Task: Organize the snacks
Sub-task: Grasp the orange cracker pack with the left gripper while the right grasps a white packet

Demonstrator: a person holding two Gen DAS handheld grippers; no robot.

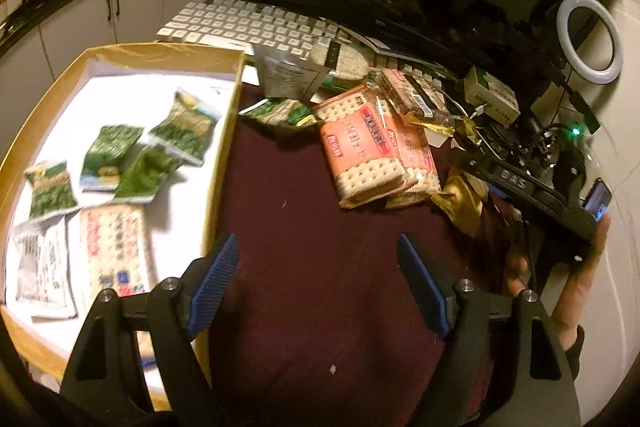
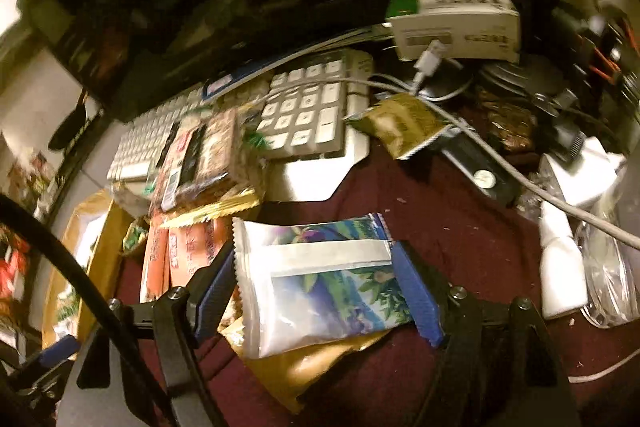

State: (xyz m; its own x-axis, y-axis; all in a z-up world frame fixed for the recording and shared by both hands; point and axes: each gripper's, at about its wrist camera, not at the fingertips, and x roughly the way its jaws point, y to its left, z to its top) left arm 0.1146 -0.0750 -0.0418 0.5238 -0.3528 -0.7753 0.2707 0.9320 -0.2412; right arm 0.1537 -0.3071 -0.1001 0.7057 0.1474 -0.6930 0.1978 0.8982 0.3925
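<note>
Snacks are split: 6 packets already lie in the cardboard box [image 1: 224, 131] on my left, while a pile of cracker packs [image 1: 372, 151] waits on the maroon worktop [image 1: 304, 267]. My right gripper [image 2: 316, 287] has its fingers spread wide on either side of a white-and-blue packet [image 2: 320, 283], which lies flat with its long axis crosswise between them; I cannot tell whether the pads touch it. My left gripper [image 1: 320, 283] is wide and empty over bare cloth beside the box. Judging by this, my right hand is nearer and should close across the packet.
</note>
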